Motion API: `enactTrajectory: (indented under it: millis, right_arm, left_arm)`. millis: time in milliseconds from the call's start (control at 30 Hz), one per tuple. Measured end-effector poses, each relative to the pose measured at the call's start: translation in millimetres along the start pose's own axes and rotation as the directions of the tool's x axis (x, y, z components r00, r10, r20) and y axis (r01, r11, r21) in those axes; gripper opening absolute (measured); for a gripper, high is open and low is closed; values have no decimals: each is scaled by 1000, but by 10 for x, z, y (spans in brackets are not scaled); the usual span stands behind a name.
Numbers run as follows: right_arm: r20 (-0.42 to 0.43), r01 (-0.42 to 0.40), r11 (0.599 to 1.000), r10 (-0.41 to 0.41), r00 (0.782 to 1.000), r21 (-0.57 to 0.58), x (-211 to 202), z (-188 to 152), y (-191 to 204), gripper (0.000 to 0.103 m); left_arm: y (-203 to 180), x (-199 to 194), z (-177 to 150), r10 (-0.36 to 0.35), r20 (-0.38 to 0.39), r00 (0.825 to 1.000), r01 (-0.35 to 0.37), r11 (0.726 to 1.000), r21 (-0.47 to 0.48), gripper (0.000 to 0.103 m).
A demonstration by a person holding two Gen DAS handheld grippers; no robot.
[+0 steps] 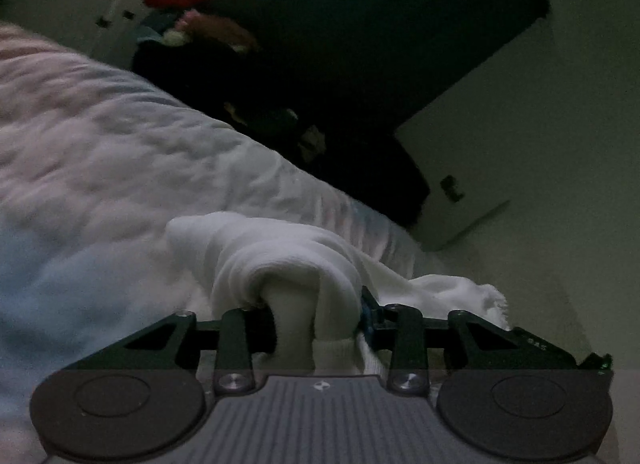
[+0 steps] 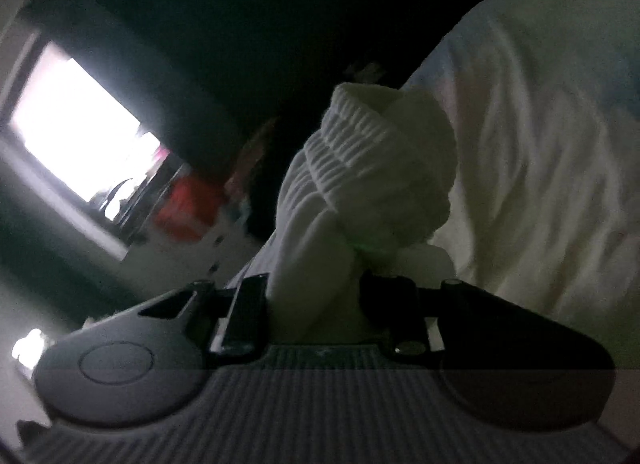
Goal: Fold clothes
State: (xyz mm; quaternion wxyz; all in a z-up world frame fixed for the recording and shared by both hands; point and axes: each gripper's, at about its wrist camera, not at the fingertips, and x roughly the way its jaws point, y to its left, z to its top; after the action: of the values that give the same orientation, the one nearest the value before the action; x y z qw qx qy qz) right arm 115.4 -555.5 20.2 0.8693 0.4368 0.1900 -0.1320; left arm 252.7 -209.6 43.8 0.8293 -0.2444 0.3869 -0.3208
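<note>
Rumpled pale bedspread (image 1: pixel 100 135) beneath, dark furniture (image 1: pixel 360 43) behind, left gripper (image 1: pixel 316 328) and right gripper (image 2: pixel 316 296) each pinching bunched white sock (image 1: pixel 280 264), ribbed cuff (image 2: pixel 352 143) pointing away from right camera.

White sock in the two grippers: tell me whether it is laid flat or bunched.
Bunched. The white sock bulges in rolled folds between the left gripper; its ribbed cuff doubles over above the right gripper.

Jaws buried in white garment (image 1: pixel 288 264)

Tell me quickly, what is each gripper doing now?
Left gripper: shut on the white cloth.
Right gripper: shut on white ribbed cloth.
</note>
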Motion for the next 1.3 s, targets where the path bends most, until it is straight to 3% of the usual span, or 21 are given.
enactTrajectory:
  millis: [100, 233, 333, 433, 533, 733, 867, 967, 1067, 1167, 1300]
  right_arm:
    - [55, 45, 997, -49, 997, 70, 306, 428, -217, 28]
    - [134, 80, 995, -88, 987, 67, 623, 685, -475, 28]
    - [151, 120, 993, -121, 981, 14, 797, 550, -766, 29]
    - [169, 158, 987, -150, 974, -32, 964, 403, -1066, 29]
    - [177, 158, 987, -154, 972, -10, 980, 51, -1386, 29]
    - [178, 187, 982, -187, 966, 20, 994, -527, -1776, 37]
    - [153, 186, 979, -198, 968, 87, 945, -525, -1817, 42]
    - [121, 225, 965, -242, 963, 138, 784, -453, -1748, 45]
    - [92, 273, 947, -291, 952, 171, 529, -416, -1678, 47]
    - [128, 315, 947, -321, 938, 66, 168, -463, -1519, 47]
    - [128, 268, 963, -264, 956, -20, -248, -550, -1249, 47]
  left_arm:
    - [-416, 668, 245, 31, -1, 1000, -31, 997, 66, 38]
    - [-565, 1436, 391, 25, -17, 1000, -24, 996, 85, 38]
    - [-515, 1905, 288, 37, -69, 997, -26, 987, 158, 38]
    - [-299, 2153, -31, 34, -123, 992, -7, 977, 215, 38]
    - [-45, 2172, -347, 17, -137, 990, 20, 963, 269, 40]
    - [253, 2208, -716, 19, -124, 992, 29, 928, 371, 56]
    - [153, 2152, -736, 59, -123, 991, -4, 912, 411, 66]
    - [7, 1879, -733, 96, -99, 990, -45, 902, 430, 79]
    - [-143, 1586, -730, 131, -70, 989, -87, 891, 447, 83]
    - [-293, 1293, -728, 166, -42, 985, -129, 878, 462, 93]
    - [-493, 902, -725, 211, -2, 977, -184, 858, 480, 96]
